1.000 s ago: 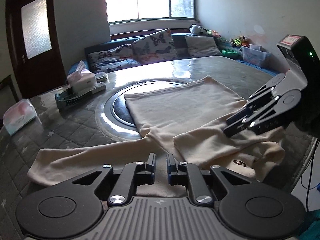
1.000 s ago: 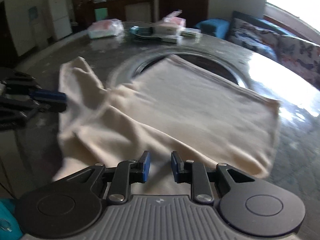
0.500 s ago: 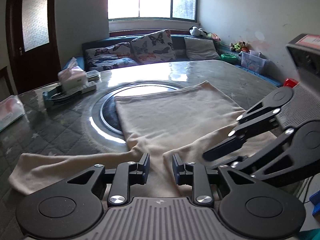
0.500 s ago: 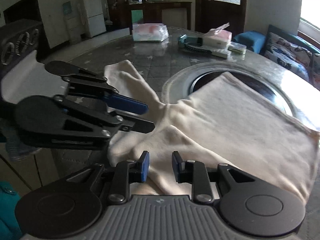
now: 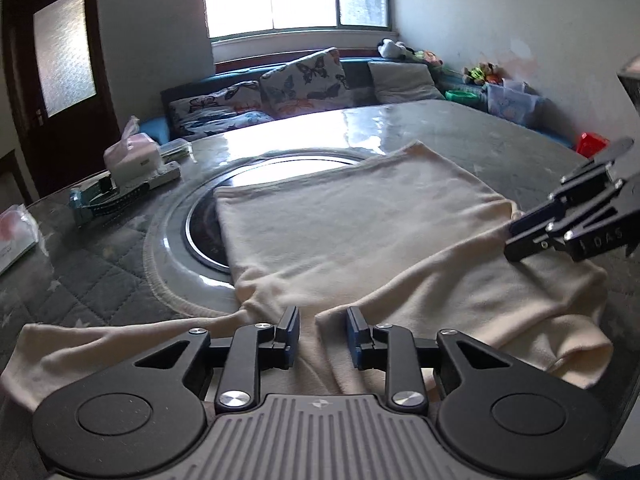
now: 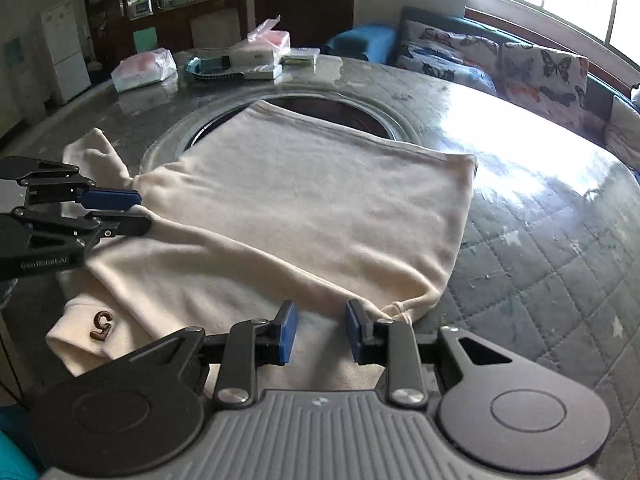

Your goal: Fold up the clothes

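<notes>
Left gripper [image 5: 322, 334] sat low over the near edge of the cream sweater [image 5: 360, 216], jaws a narrow gap apart, cloth showing in the gap but the pads not pressing it. Right gripper [image 6: 321, 330] likewise narrowly parted above the sweater's near hem, nothing pinched. Each gripper showed in the other's view, poised just above a folded sleeve. The sweater lay flat on the quilted desk [image 6: 560, 248], its body partly covering the round glass inset [image 5: 188, 216]; one sleeve [image 5: 100, 344] stretched out to the left, the other folded across the front, a small brown "5" [image 6: 101, 325] near its cuff. Tissue boxes [image 6: 262, 46] stood at the far edge.
</notes>
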`<state>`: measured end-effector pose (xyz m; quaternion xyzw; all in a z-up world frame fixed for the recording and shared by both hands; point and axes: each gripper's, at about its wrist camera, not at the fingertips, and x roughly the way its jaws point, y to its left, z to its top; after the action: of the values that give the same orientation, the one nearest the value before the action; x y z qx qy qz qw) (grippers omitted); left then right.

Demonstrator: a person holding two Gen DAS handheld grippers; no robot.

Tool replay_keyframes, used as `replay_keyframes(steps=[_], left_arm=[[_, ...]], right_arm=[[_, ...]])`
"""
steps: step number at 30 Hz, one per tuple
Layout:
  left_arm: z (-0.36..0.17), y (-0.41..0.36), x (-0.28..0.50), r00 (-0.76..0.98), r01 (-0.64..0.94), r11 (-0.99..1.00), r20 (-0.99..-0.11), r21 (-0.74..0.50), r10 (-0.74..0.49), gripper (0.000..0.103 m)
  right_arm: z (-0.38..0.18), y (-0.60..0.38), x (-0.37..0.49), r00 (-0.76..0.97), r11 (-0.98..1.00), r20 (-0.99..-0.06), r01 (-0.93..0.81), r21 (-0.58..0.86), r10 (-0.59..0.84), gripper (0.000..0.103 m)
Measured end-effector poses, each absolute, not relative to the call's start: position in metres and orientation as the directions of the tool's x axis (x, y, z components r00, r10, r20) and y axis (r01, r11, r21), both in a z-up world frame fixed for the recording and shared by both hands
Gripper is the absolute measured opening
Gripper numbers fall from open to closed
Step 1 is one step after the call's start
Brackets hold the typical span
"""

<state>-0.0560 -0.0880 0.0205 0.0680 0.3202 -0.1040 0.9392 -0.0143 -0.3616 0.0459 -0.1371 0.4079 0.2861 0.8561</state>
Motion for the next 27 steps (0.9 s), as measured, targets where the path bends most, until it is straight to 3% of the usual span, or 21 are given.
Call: replay_keyframes(steps=[5,20,27], left_arm=[[0.032,-0.060,-0.067,0.800,0.130,0.991,-0.594,0.033,-0.085,0.029],[0.032,0.068,-0.080,0.723,-0.392,0.919,-0.606,0.034,0.331,0.040],[0.023,0.097,-0.077,0.685,-0.461,0.887,-0.633,0.008,0.362,0.041]], right_arm=[[0.052,-0.350,-0.021,0.504,0.775,-0.763,-0.632,-0.007,0.405,0.027],[0.048,-0.256,-0.049,0.369,0.580,-0.760,-0.815,0.012,0.535,0.027],[0.055,-0.262,-0.055,0.389,0.586,-0.755,-0.811,-0.009,0.528,0.028]])
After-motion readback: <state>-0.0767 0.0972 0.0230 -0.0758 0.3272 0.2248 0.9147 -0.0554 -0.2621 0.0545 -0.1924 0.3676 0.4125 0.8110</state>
